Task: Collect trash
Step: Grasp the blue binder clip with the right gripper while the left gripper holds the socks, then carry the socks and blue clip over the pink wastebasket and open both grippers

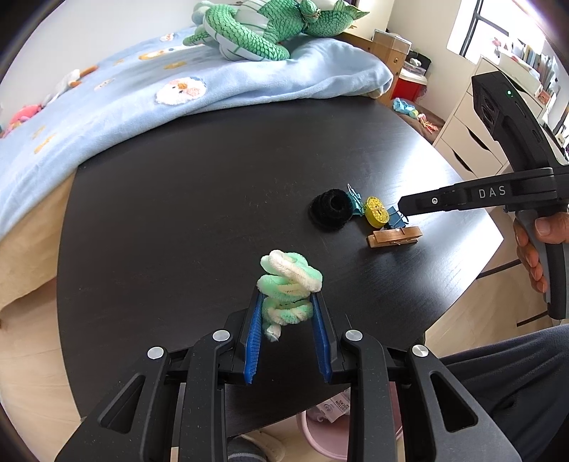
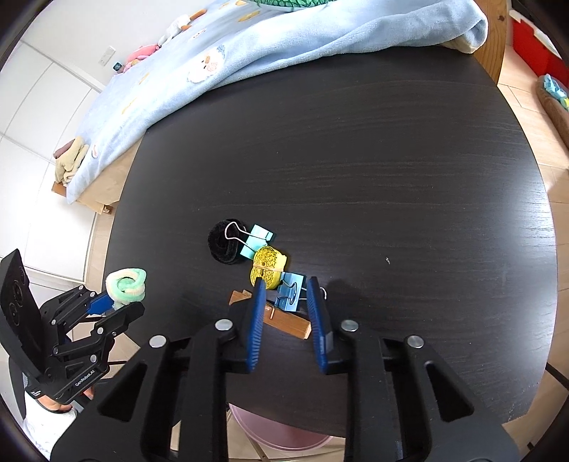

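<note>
A fuzzy green and white coil (image 1: 288, 288) sits squeezed between the blue pads (image 1: 251, 337) of the left gripper (image 1: 287, 302), which is closed tight on it. In the right wrist view it looks lifted off the black table (image 1: 199, 199), out past the table's edge at about 8 o'clock.

Near the middle of the table is a small heap. A black fuzzy ring (image 2: 224, 241) lies at 10 o'clock in it, touching a light blue clip (image 2: 256, 238). Next comes a yellow roll (image 2: 268, 266), then another blue clip (image 2: 291, 290), and a wooden peg (image 2: 288, 321) at 6 o'clock.

The right gripper (image 2: 284, 284) hangs over the second clip and the peg. Its jaws are partly open, one on each side of that clip, and hold nothing.

A blue blanket (image 1: 149, 106) with a green toy (image 1: 256, 32) lies past the table at 12 o'clock. A pink bin (image 2: 277, 433) peeks out under the near edge.
</note>
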{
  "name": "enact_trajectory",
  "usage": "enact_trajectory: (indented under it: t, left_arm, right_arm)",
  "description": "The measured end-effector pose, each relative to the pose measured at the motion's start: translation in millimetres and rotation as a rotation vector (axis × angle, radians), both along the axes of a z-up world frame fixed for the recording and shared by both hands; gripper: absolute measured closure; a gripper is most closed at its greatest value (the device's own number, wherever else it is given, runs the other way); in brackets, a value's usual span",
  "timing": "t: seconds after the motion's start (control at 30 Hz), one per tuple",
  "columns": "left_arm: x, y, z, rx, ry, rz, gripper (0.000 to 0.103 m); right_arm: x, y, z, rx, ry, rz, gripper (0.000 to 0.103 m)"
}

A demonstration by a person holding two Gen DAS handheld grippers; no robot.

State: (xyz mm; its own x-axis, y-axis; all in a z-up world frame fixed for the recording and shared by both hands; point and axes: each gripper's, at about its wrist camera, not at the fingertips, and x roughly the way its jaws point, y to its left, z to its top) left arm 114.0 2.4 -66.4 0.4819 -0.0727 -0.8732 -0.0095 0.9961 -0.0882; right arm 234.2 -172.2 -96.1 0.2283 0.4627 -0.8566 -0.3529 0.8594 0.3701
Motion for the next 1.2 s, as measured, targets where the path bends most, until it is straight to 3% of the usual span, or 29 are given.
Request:
enact_trajectory:
  t: [0.13, 0.33, 0.77, 1.2]
  left_arm:
    - [0, 1, 0, 0.0, 0.0, 0.0, 0.077]
    - [0, 0, 1, -0.002, -0.004, -0.002, 0.077]
    - [-7, -1, 11, -0.002, -0.018, -0.002, 0.077]
    - [-36, -11, 40, 0.02, -0.073, -0.015, 0.077]
  right_arm:
    - [0, 1, 0, -0.001, -0.01, 0.002, 0.094]
    - [-2, -1, 5, -0.001, -0.033, 0.003, 0.102]
    - [-16, -6, 28, -0.004, -0.101, 0.019, 0.102]
    - [-84, 2, 74, -0.052, -0.244, 0.136, 0.102]
